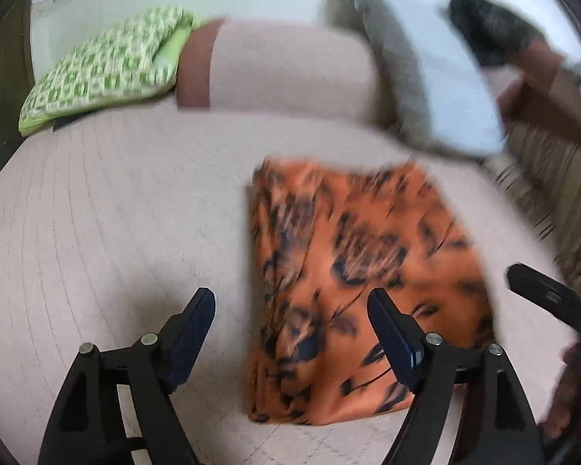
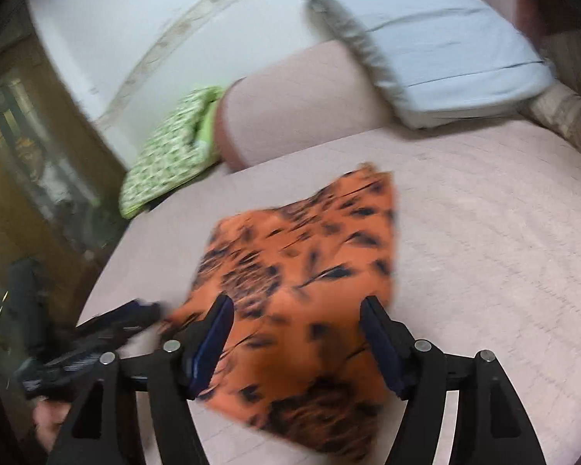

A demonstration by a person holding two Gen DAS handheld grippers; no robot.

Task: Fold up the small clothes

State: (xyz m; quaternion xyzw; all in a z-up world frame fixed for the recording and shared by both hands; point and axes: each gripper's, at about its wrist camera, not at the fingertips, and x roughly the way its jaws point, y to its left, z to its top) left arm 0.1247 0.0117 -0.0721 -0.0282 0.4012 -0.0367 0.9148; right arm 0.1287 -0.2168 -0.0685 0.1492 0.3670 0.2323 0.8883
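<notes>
Soft even daylight; both fisheye views motion-blurred, edges warped dark.

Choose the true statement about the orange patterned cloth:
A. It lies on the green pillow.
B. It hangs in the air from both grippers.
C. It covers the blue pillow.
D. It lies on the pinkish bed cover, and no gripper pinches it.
D. The orange patterned cloth lies flat on the pinkish bed cover, and the open jaws of both grippers hold nothing.

Green patterned pillow [image 1: 104, 66], pale blue pillow [image 2: 437, 42], pink bolster [image 1: 290, 69], pink bedspread [image 1: 116, 209]
</notes>
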